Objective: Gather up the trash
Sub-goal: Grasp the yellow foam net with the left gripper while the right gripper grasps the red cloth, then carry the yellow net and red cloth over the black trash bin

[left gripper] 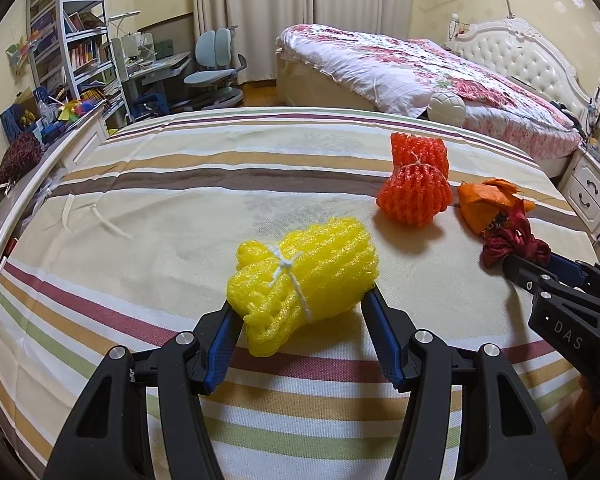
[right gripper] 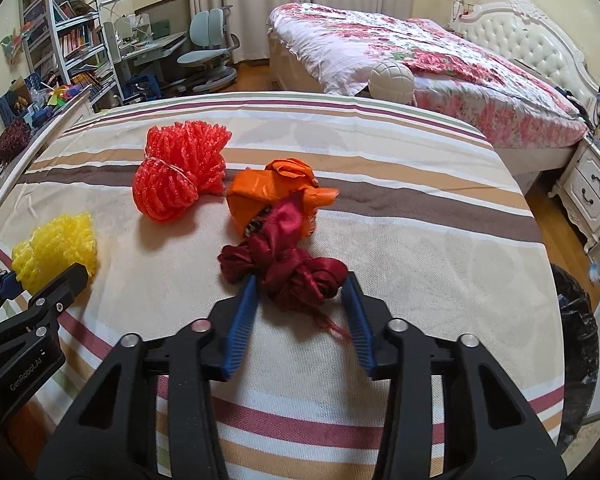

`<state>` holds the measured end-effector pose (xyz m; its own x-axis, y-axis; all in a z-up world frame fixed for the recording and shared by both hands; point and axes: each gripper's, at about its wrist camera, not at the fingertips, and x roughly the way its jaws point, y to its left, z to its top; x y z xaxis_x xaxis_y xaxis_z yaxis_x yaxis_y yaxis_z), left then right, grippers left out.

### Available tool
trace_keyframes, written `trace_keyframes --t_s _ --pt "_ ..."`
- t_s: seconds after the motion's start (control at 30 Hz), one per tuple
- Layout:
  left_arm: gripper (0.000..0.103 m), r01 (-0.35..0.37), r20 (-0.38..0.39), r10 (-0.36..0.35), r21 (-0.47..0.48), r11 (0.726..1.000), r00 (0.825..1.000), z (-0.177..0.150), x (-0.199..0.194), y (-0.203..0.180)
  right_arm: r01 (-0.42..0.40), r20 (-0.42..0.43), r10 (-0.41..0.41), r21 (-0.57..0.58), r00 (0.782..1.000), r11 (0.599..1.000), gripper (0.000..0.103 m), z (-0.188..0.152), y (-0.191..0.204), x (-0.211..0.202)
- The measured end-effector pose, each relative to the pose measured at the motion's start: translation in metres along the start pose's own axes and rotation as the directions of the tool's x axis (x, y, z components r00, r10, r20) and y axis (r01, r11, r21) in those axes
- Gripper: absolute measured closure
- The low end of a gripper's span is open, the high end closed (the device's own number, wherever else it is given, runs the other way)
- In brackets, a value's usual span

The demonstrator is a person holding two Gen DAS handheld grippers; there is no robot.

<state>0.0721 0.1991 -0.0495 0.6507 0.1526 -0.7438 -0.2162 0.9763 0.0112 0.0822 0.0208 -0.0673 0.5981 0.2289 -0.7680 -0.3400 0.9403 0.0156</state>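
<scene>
Item one, a yellow foam-net bundle [left gripper: 300,284] tied with white string, lies toward the near left of the striped bed [left gripper: 180,184], sitting between the spread blue fingers of the left claw [left gripper: 300,320], which is released around it rather than clenched. Item two, a dark red ribbon wad [right gripper: 288,268], rests near the bed's middle just before an orange wrapper [right gripper: 272,192], flanked by the parted fingers of the right claw [right gripper: 302,300], likewise released. Item three, an orange-red foam-net bundle [right gripper: 180,172], stands farther back; a black-lined bin [right gripper: 576,320] sits off the bed's right edge.
</scene>
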Motion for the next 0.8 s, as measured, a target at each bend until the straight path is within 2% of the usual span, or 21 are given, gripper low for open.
trace_keyframes --t_s 0.17,0.5,0.8 --pt "0.045 0.001 0.001 -0.001 0.001 1.0 1.0 0.0 -0.001 0.0 -0.011 0.003 0.011 0.004 1.0 1.0 0.075 -0.002 -0.001 -0.003" --pt "0.045 0.032 0.004 -0.032 0.001 0.999 0.999 -0.008 -0.012 -0.008 -0.013 0.015 0.012 0.025 1.0 1.0 0.076 -0.022 -0.01 -0.023" --pt "0.045 0.087 0.029 -0.087 0.011 0.996 0.996 -0.021 -0.032 -0.028 0.028 0.035 -0.03 0.058 0.999 0.998 0.076 -0.046 -0.033 -0.047"
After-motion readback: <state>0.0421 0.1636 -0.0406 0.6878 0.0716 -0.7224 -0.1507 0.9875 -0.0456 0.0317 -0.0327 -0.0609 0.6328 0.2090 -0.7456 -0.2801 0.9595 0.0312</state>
